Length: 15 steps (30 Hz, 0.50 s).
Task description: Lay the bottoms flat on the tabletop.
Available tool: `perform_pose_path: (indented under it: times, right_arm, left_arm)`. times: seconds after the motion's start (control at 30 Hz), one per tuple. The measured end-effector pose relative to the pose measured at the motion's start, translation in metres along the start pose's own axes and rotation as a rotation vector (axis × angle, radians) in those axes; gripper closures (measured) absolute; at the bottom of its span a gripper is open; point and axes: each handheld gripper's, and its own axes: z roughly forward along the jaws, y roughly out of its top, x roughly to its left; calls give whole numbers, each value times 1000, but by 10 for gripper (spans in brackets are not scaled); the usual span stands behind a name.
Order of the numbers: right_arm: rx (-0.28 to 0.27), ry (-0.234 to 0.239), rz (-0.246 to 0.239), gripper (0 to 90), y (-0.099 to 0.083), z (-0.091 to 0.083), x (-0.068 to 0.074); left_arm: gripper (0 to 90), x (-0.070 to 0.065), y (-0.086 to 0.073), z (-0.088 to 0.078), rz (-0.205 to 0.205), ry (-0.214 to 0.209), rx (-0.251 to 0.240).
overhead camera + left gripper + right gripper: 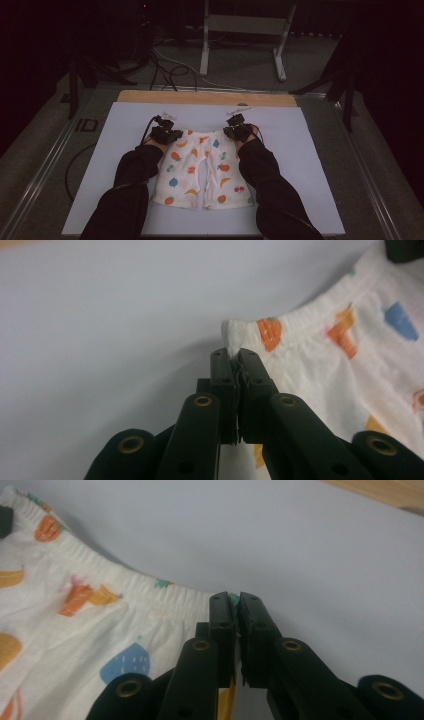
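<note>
A pair of white children's shorts [202, 170] printed with fruit lies flat on a pale sheet [300, 150] covering the table, waistband at the far side. The left gripper [235, 356] is clenched on the waistband's left corner, a tuft of white fabric pinched between its jaws. The right gripper [235, 600] is clamped on the waistband's opposite corner.

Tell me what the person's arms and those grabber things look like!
Both arms wear long black sleeves. The left gripper and right gripper are black, with small green lights on the right one and dark cables trailing from each. A pale grey plate tops the right gripper. Up close, the black jaws have brass-coloured rivets and round holes.
</note>
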Motion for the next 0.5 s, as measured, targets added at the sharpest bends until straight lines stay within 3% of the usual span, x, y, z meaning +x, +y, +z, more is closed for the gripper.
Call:
perform_pose_path:
  times: [0.17,0.37,0.5]
  right_arm:
    - [-27,17,2,858,9,3,-8]
    - [-25,6,-2,857,18,9,-14]
    - [-11,-4,-7,848,22,14,-18]
  left_arm:
    - [879,7,14,1,-12,32,-36]
    - [878,8,20,8,-7,43,-28]
    - [873,9,21,14,-26,40,-29]
